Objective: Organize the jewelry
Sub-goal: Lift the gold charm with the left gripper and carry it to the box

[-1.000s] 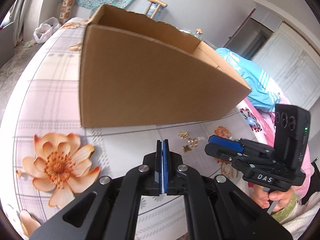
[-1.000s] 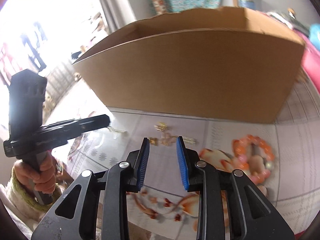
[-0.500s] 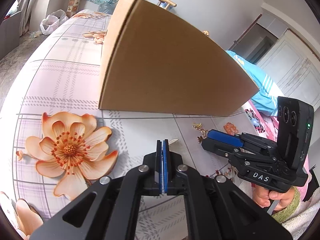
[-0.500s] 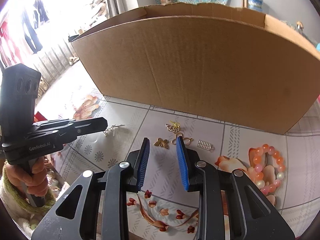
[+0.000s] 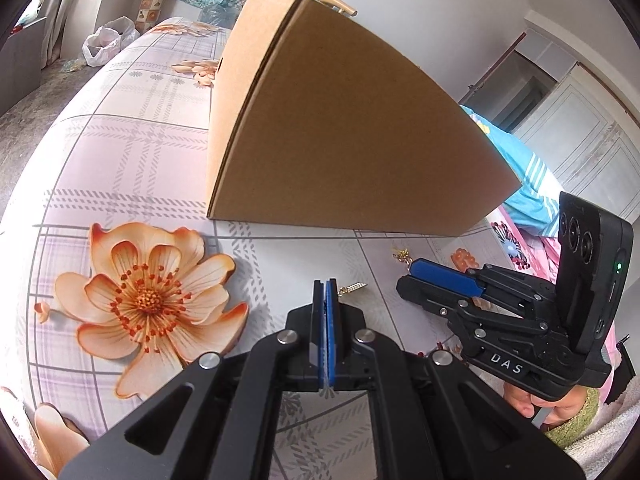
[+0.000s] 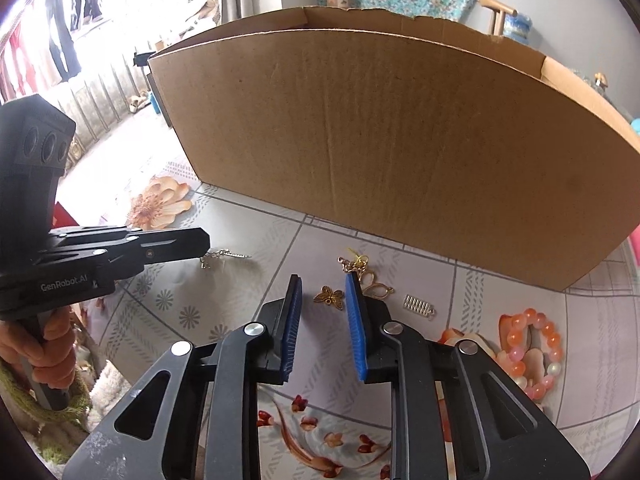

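A large open cardboard box (image 6: 400,152) stands on the flowered tablecloth; it also shows in the left wrist view (image 5: 352,132). In front of it lie small gold pieces: a butterfly charm (image 6: 329,297), a tangle of gold hooks and rings (image 6: 362,270), a small spring-like piece (image 6: 418,304) and a thin chain (image 6: 224,256). An orange and pink bead bracelet (image 6: 534,354) lies at the right. My right gripper (image 6: 322,292) is open, just short of the butterfly charm. My left gripper (image 5: 325,285) is shut and empty, near a small gold chain piece (image 5: 352,289).
The tablecloth (image 5: 120,152) has printed orange flowers (image 5: 148,300). A white plastic bag (image 5: 106,42) lies on the floor at far left. A blue cloth (image 5: 516,176) lies behind the box at right. A wooden chair (image 6: 498,12) stands behind the box.
Both grippers have dropped lower and closer to the table and the jewelry. The left view has swung so the box's corner faces it. Neither jaw state has changed.
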